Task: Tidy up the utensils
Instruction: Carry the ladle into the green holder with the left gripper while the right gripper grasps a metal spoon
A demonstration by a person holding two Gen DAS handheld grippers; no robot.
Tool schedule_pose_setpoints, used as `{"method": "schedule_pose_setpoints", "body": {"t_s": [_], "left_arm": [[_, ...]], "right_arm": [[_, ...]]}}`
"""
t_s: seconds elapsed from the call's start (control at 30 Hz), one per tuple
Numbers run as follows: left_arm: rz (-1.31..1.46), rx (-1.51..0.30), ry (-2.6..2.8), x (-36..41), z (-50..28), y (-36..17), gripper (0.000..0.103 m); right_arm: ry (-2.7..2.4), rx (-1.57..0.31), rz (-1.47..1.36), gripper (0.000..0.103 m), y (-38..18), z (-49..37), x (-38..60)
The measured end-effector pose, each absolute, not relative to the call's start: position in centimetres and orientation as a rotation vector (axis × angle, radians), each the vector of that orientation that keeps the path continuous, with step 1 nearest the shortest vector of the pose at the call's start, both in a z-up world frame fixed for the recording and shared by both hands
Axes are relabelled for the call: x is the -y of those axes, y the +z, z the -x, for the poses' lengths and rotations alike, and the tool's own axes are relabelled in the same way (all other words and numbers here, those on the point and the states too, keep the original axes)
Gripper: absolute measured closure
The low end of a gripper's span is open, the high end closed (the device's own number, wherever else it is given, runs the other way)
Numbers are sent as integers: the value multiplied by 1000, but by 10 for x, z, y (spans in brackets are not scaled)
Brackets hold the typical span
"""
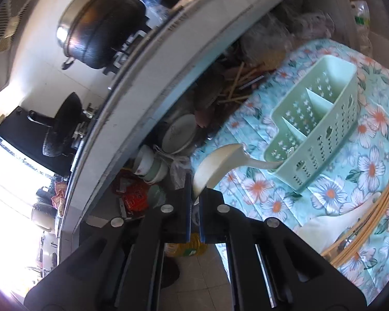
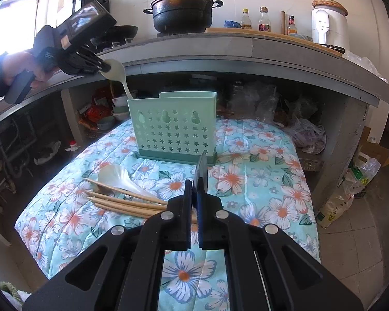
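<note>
A pale green perforated utensil holder [image 2: 172,128] stands on the floral cloth [image 2: 259,171]; it also shows in the left wrist view [image 1: 316,119]. My left gripper [image 1: 194,194] is shut on the bowl of a white spoon [image 1: 217,165], whose handle dips into the holder's end compartment; the spoon also shows in the right wrist view [image 2: 118,73]. My right gripper [image 2: 194,194] is shut on a dark spoon [image 2: 201,168], held edge-on above the cloth in front of the holder. Another white spoon [image 2: 116,175] and wooden chopsticks [image 2: 127,203] lie on the cloth at left.
A grey counter [image 2: 246,49] overhangs behind, with a black pot [image 2: 182,7], bottles and a white appliance [image 2: 329,26]. Bowls and bags [image 2: 306,127] crowd the shelf under it. A rice sack [image 2: 350,189] stands on the floor at right.
</note>
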State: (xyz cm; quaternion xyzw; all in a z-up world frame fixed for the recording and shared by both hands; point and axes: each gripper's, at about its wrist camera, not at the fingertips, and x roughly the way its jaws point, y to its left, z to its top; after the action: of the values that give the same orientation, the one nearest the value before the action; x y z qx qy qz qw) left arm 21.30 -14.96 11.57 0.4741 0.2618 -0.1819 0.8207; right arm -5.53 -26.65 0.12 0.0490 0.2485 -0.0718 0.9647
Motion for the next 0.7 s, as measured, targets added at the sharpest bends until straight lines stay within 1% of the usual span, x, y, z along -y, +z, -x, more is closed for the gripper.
{"method": "schedule_pose_setpoints", "body": {"t_s": [0.07, 0.13, 0.3, 0.4, 0.53, 0.7], "left_arm": [[-968, -598, -428, 153, -217, 115, 95], [-914, -624, -457, 151, -219, 116, 82], [-742, -635, -532, 138, -219, 125, 66], [-593, -631, -567, 115, -219, 133, 66], [-344, -629, -581, 74, -211, 132, 66], [-120, -652, -597, 30, -189, 99, 64]], "right_arm": [[-144, -501, -107, 99, 2, 56, 269], [-143, -500, -118, 99, 4, 57, 273], [-125, -505, -171, 99, 15, 63, 287], [-95, -485, -224, 99, 32, 67, 300], [12, -403, -315, 99, 72, 59, 322], [146, -269, -357, 99, 132, 20, 337]]}}
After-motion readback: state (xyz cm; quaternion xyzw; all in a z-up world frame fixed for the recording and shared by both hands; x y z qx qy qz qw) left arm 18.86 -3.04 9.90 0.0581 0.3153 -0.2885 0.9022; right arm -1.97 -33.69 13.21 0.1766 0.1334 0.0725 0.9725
